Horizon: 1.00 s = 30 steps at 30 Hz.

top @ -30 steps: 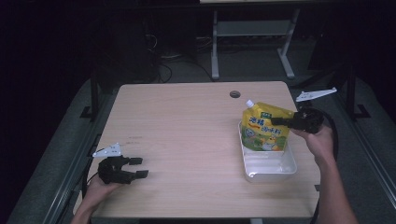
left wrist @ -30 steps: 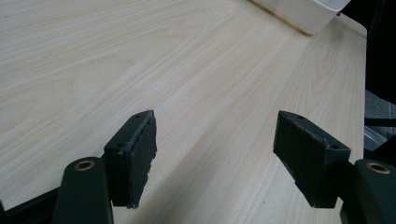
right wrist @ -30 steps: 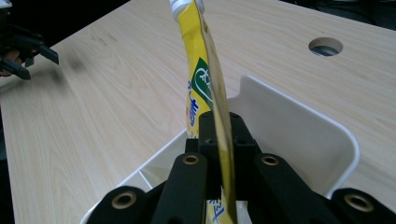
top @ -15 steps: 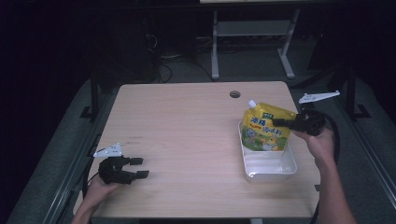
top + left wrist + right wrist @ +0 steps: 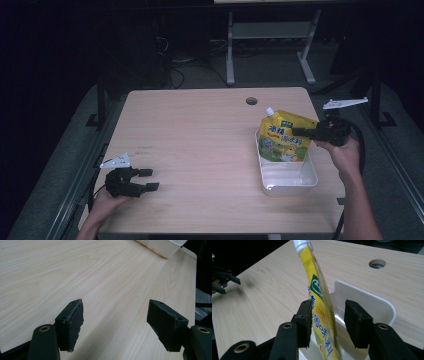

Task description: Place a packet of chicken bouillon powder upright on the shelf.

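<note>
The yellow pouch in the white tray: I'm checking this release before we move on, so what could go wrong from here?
The yellow pouch stands upright in the white tray, and the right gripper has just been opening. One pad seems to touch it while the other stands clear, so it may topple once let go. Pulling back could drag the pouch along or nudge the tray toward the nearby table edge.

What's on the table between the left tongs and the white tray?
Nothing: bare wood runs from the left tongs to the white tray, plain in the high view.
</note>
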Each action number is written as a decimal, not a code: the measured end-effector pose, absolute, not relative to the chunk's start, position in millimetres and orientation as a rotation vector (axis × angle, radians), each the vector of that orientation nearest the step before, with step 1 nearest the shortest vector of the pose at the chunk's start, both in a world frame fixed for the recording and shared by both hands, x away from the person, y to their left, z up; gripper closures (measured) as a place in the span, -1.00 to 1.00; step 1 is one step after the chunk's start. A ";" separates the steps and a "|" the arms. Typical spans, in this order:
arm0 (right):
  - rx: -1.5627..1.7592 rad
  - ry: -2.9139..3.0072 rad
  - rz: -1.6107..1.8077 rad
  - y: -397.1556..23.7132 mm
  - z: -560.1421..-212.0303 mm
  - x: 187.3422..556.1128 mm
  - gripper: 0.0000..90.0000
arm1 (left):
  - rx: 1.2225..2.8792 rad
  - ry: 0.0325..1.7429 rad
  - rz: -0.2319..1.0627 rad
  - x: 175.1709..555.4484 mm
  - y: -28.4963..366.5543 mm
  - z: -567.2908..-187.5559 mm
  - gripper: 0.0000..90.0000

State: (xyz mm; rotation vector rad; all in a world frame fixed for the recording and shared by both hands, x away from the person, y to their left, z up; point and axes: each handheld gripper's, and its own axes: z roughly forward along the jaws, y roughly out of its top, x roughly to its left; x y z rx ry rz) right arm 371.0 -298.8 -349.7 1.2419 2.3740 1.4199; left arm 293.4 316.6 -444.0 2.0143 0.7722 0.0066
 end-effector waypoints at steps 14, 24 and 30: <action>1.227 2.292 1.449 -305.0 -327.5 360.0 0.12 | 2.014 0.771 0.011 292.8 316.7 -443.4 -0.38; 1.191 2.270 1.438 -303.1 -303.6 356.2 0.06 | 2.018 0.765 0.016 292.1 316.8 -442.5 -0.38; 1.152 2.255 1.455 -298.5 -291.3 350.9 0.01 | 2.019 0.764 0.018 292.3 316.8 -442.6 -0.38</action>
